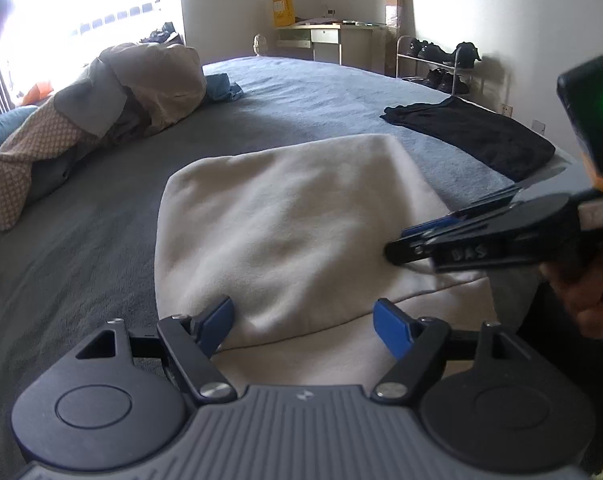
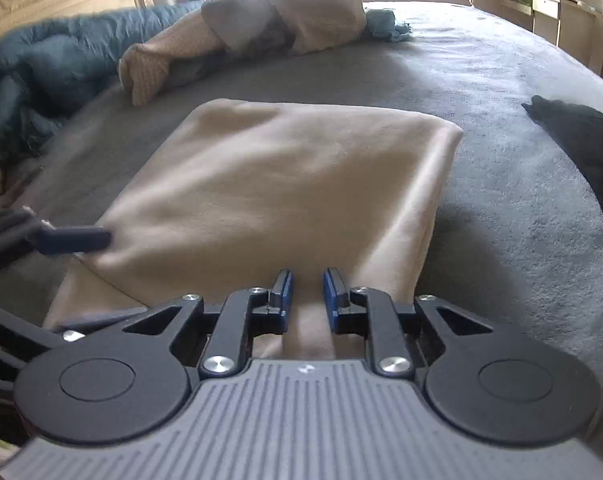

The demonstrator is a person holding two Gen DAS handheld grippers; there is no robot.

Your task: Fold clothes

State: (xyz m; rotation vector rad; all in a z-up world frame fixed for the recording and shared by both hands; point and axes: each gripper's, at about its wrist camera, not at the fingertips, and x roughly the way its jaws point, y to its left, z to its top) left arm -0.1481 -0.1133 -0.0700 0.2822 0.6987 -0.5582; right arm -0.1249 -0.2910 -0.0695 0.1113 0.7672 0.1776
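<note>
A cream garment (image 1: 285, 220) (image 2: 285, 184) lies folded into a rough square on the grey bed (image 1: 81, 248). Its top layer ends in a fold edge near me. My left gripper (image 1: 307, 322) is wide open at the garment's near edge, with cloth lying between and under its blue pads. In the right wrist view one of its fingers (image 2: 77, 240) touches the garment's left side. My right gripper (image 2: 307, 292) (image 1: 405, 244) rests low over the garment's near right part. Its fingers stand a narrow gap apart, and flat cloth shows through the gap.
A black folded garment (image 1: 477, 136) (image 2: 581, 140) lies to the right on the bed. A heap of beige and grey clothes (image 1: 113, 96) (image 2: 261, 28) and a blue item (image 1: 221, 88) sit at the far side. A desk (image 1: 325, 36) and shoe rack (image 1: 437, 64) stand beyond.
</note>
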